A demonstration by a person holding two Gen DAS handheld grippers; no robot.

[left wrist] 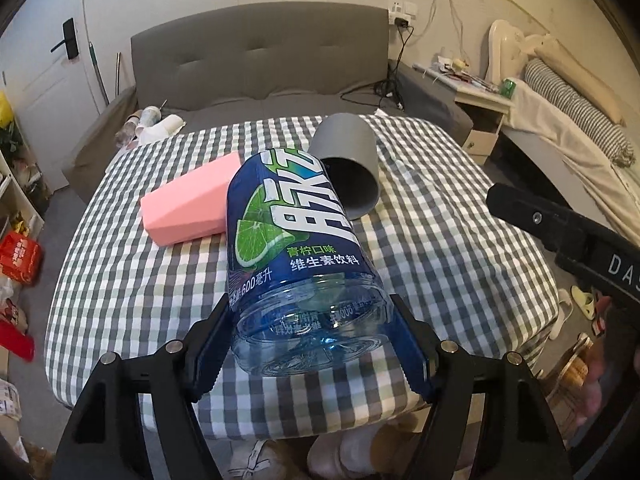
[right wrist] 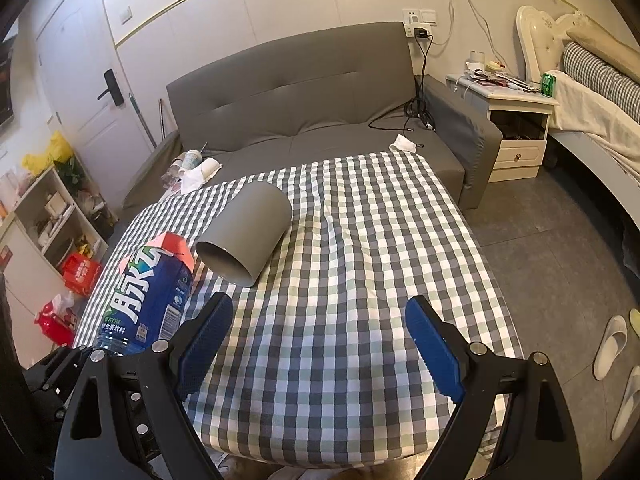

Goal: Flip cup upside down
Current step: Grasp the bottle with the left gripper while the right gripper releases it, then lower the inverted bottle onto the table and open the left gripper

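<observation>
The left tongs [left wrist: 312,344] clamp the clear base of a blue plastic drink bottle [left wrist: 292,256], held tipped forward over the table's grey-and-white checked cloth [left wrist: 440,264], probably to keep it out of the way. The right tongs [right wrist: 320,344] gape wide and empty, facing the grey cylindrical cup [right wrist: 246,236], which lies on its side, mouth toward them, beside a pink foam block [left wrist: 188,208].

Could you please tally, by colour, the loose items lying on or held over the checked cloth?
Grey: 1, the cup, lying on its side.
Pink: 1, the foam block.
Blue: 1, the drink bottle, clamped in the left gripper.
Total: 3.
</observation>
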